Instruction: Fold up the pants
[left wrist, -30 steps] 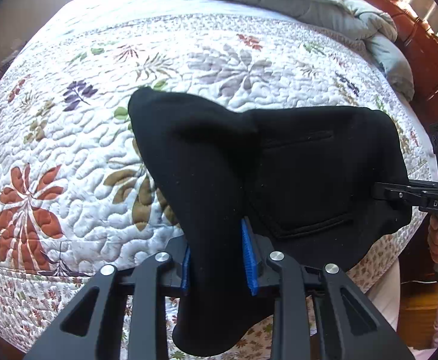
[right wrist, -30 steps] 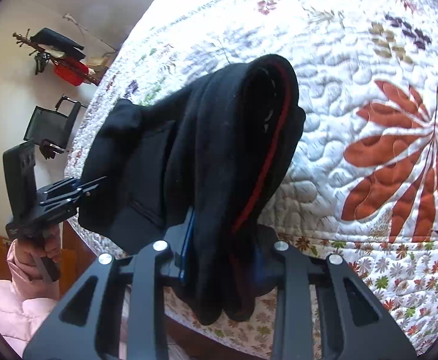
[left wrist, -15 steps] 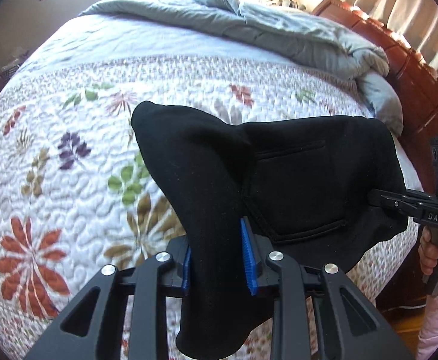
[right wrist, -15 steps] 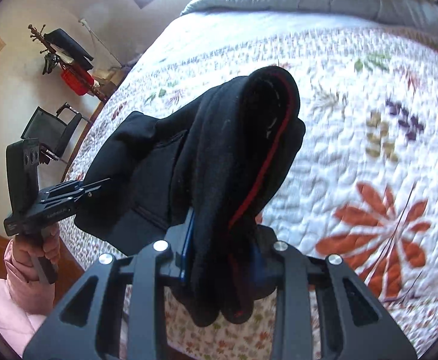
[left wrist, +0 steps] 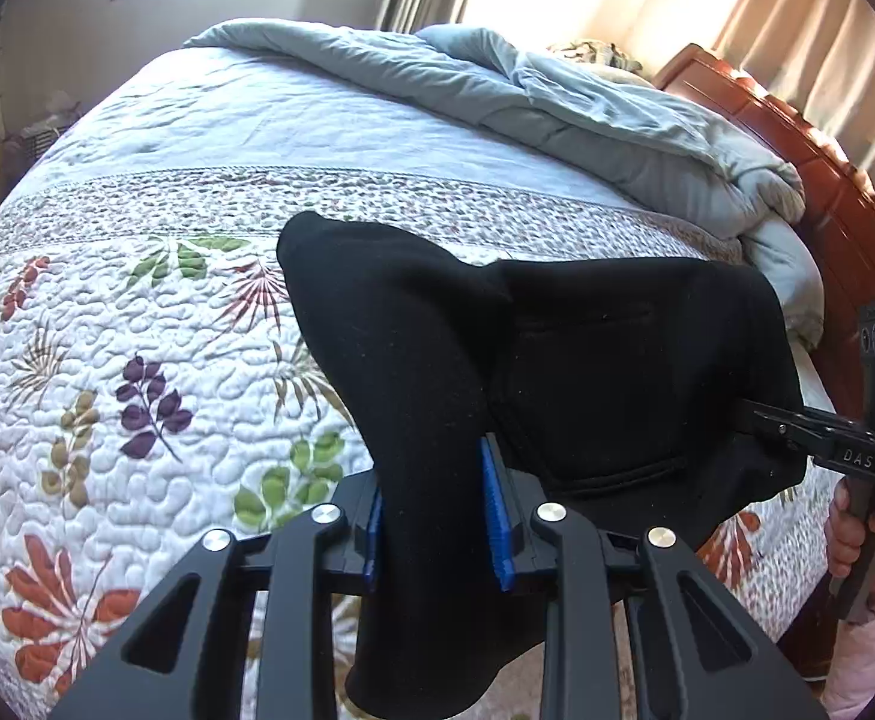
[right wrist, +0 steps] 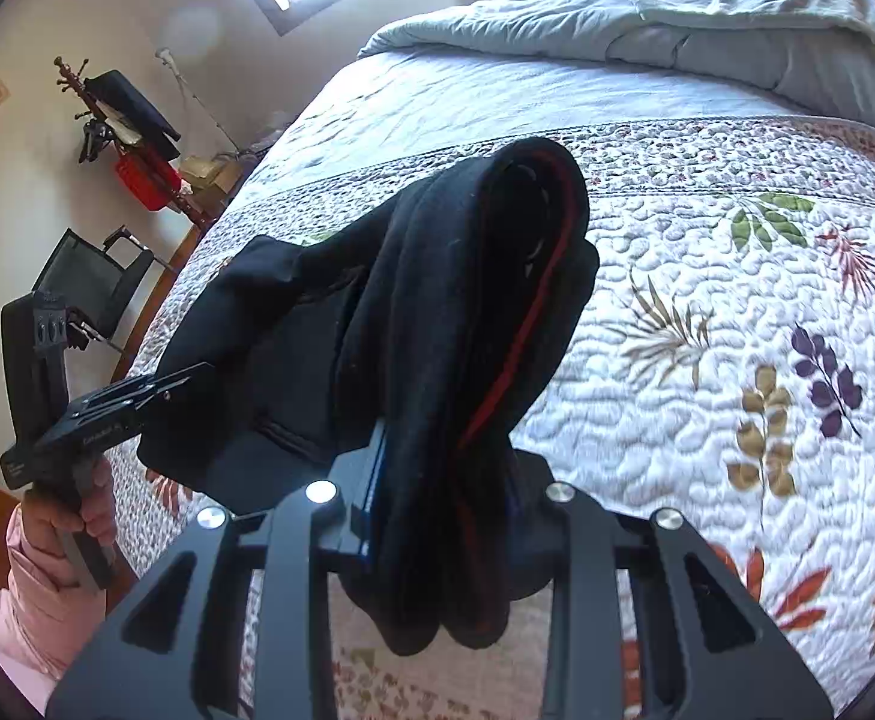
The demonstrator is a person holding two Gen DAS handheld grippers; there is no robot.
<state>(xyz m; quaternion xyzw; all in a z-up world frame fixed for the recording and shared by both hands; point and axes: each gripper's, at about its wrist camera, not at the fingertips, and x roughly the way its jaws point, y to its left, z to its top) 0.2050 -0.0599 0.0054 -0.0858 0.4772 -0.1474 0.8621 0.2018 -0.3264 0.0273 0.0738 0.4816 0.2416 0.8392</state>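
Note:
Black pants (left wrist: 605,360) hang stretched between my two grippers above the quilted bed (left wrist: 137,324). My left gripper (left wrist: 434,516) is shut on one bunched end; the cloth fills the gap between its blue pads (left wrist: 493,516) and droops below them. In the right wrist view my right gripper (right wrist: 437,498) is shut on the other end of the pants (right wrist: 455,312), a thick fold with a red stripe (right wrist: 527,324). A back pocket shows on the spread cloth between them. Each view shows the other gripper, the right (left wrist: 797,429) and the left (right wrist: 155,387), clamped on the cloth edge.
A floral quilt covers the bed. A grey duvet (left wrist: 557,96) is heaped at the far end by the red wooden headboard (left wrist: 827,180). A coat rack (right wrist: 125,126) and a black chair (right wrist: 95,276) stand by the wall. A hand in a pink sleeve (right wrist: 47,570) holds the left gripper.
Both grippers have lifted and carried the pants farther over the bed toward the duvet end. The views tilted up, showing more of the window and headboard. The grips are unchanged.

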